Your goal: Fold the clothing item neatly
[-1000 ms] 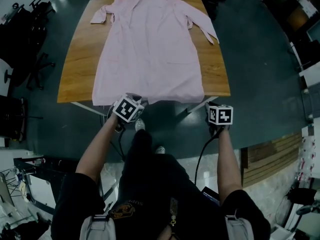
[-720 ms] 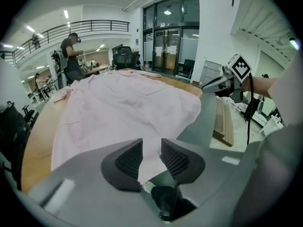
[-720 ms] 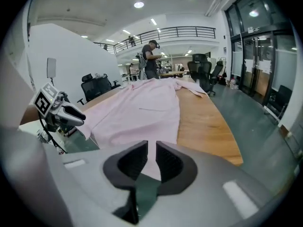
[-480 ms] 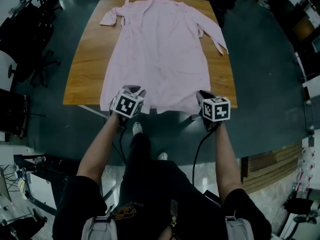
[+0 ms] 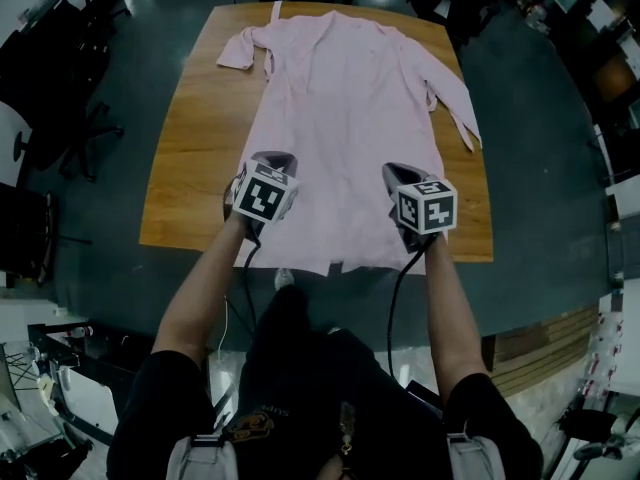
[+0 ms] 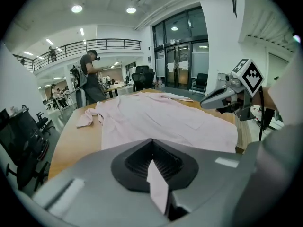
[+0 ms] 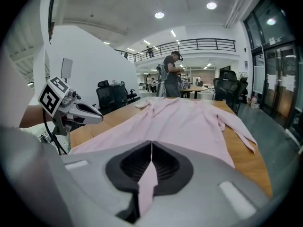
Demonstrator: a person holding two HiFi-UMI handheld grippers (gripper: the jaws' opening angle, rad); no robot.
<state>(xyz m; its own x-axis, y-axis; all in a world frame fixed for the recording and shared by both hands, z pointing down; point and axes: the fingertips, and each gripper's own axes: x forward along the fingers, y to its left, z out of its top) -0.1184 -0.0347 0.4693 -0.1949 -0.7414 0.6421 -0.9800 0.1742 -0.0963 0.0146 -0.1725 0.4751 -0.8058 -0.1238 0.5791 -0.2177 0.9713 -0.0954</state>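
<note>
Left gripper (image 6: 152,161) and right gripper (image 7: 150,163) now both clamped on pink robe (image 5: 350,98) hem corners; second ago jaws apart near table (image 5: 195,148) edge. Corners lifted forward, rest flat on table. Judgement: first fold starting.

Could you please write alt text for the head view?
Seen from above, a person holds the left tool and right tool, each shut on the near end of a pink garment spread on a wooden table.
</note>
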